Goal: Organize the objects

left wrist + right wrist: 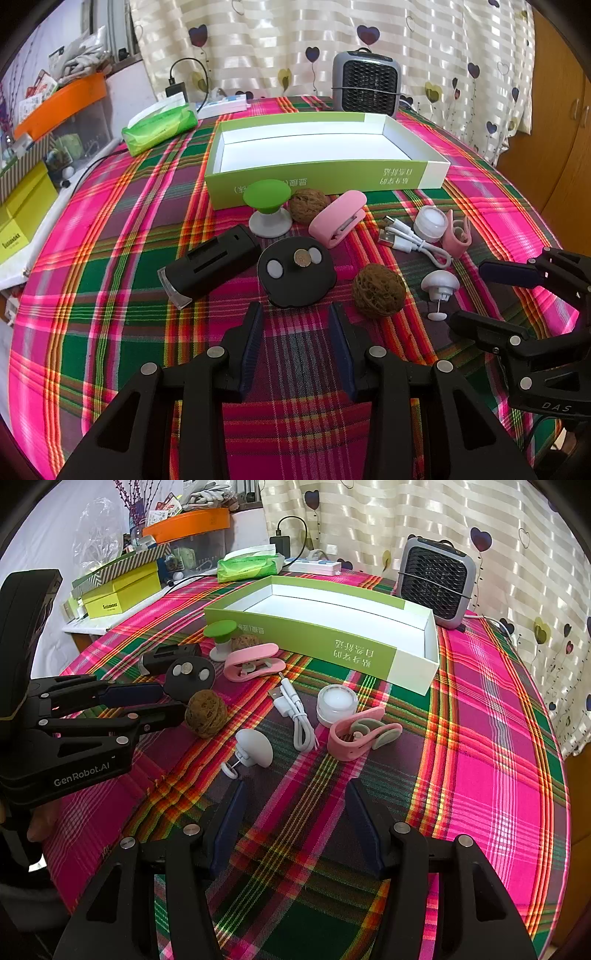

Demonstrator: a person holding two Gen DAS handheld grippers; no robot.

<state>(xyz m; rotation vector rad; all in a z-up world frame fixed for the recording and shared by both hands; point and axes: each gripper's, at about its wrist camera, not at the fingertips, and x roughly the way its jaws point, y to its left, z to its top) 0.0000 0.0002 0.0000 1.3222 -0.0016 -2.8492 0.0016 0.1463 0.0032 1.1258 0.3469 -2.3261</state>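
Nearest, left tool (295, 317) and right tool (293, 797) both spread open, gripping nothing, low over the plaid bench (491, 738). Beyond them, all loose on the cloth: walnut (378, 290), black disc (295, 271), white cable (295, 716), pink clips (360, 734). Farthest, green box (321, 147) with nothing inside; sorting seemingly not begun, everything left to place.

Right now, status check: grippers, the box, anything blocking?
Left gripper open, empty; right gripper open, empty. Green-and-white cardboard box empty, nothing sorted. Wrinkled brown walnut and round black disc nearest the left gripper; approach unobstructed.
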